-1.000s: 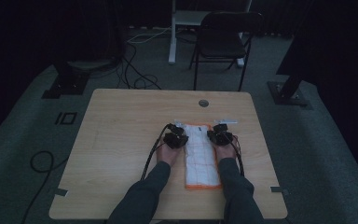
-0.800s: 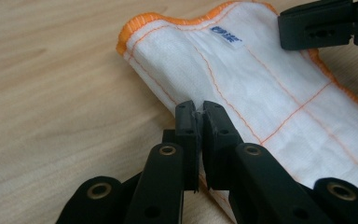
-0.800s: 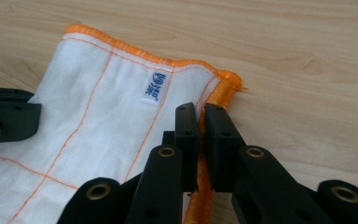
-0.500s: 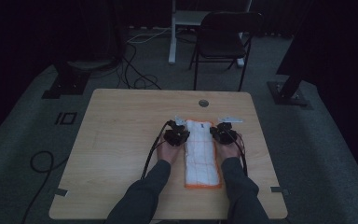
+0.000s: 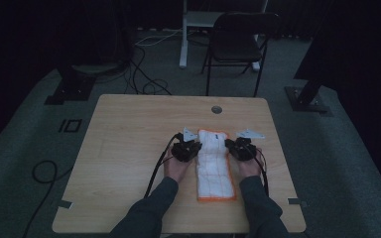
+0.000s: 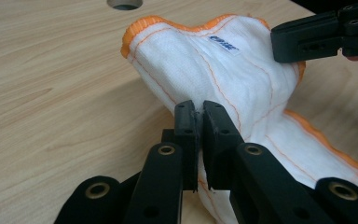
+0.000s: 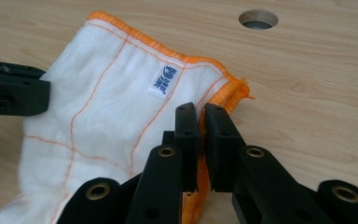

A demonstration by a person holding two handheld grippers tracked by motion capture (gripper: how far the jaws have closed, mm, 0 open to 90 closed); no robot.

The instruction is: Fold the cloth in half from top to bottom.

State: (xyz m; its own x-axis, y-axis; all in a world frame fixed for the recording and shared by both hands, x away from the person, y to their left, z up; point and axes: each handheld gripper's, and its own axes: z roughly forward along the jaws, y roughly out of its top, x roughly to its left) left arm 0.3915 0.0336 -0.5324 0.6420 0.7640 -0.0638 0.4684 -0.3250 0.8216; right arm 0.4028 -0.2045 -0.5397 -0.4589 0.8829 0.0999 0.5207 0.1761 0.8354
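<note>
**Both grippers pinching cloth**

Left gripper (image 6: 199, 108): jaws clamped on the cloth's (image 5: 213, 163) left edge, fabric bunched up off the table (image 5: 129, 148). Cloth lies lengthwise between the hands, far end lifted. Right gripper (image 7: 203, 109): jaws clamped on the orange-hemmed right edge near the label (image 7: 164, 80).

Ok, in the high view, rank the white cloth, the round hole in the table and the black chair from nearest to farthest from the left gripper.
1. The white cloth: pinched in the left gripper, just to its right on the table.
2. The round hole: beyond the gripper, near the table's far edge, slightly right.
3. The black chair: on the floor past the table, farthest off.
</note>
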